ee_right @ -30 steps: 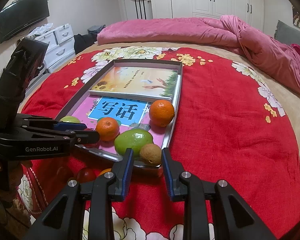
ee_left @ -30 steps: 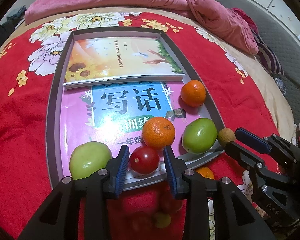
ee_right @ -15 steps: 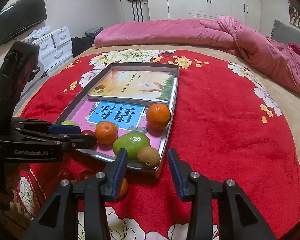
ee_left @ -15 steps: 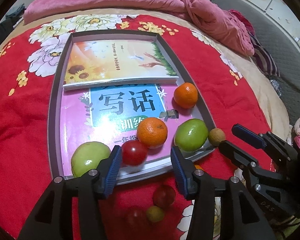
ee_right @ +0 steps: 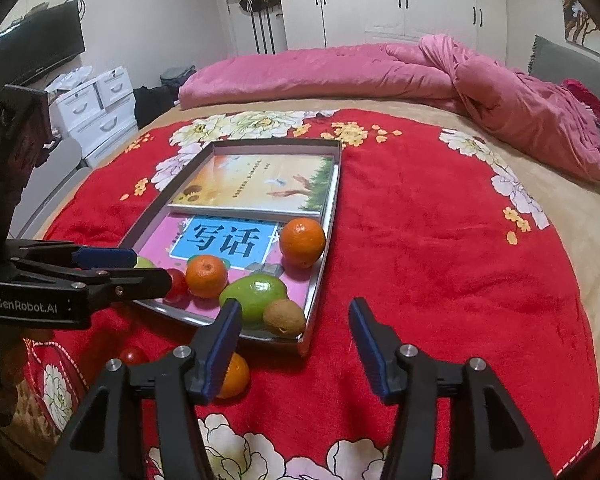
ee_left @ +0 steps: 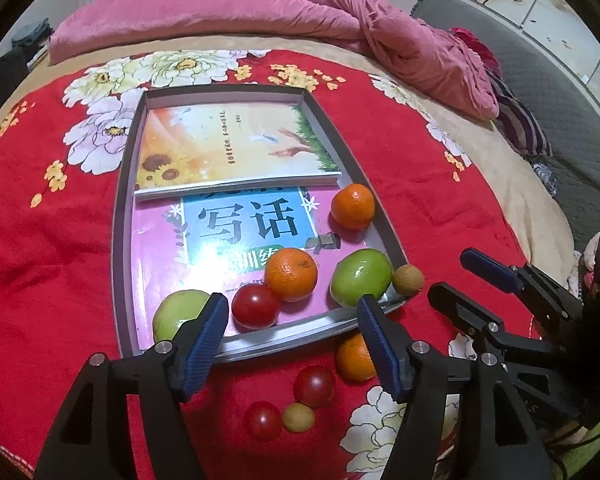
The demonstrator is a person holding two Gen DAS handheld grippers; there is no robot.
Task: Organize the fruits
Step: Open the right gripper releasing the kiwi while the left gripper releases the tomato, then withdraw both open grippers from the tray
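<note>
A grey tray [ee_left: 118, 240] on the red blanket holds two books and several fruits. A red tomato [ee_left: 255, 306] lies free at its near edge, just beyond my left gripper [ee_left: 291, 300], whose jaws are opening with nothing pressed between them. Beside the tomato are an orange [ee_left: 291, 275], a green apple [ee_left: 180, 314] and a green fruit [ee_left: 361, 278]. A small brown fruit [ee_right: 285, 317] rests free in the tray's near right corner, ahead of my right gripper [ee_right: 295, 306], whose jaws are also opening, empty. Another orange [ee_right: 302, 242] sits further back in the tray.
Loose on the blanket in front of the tray lie an orange [ee_left: 354, 356], two tomatoes [ee_left: 314, 386] and a small yellowish fruit [ee_left: 298, 417]. A pink quilt [ee_right: 340, 72] is piled at the far side of the bed. White drawers [ee_right: 100, 108] stand to the left.
Both grippers opened. The left let go of the tomato and lifted back from the tray; the right released the brown fruit, which stays in the tray corner.
</note>
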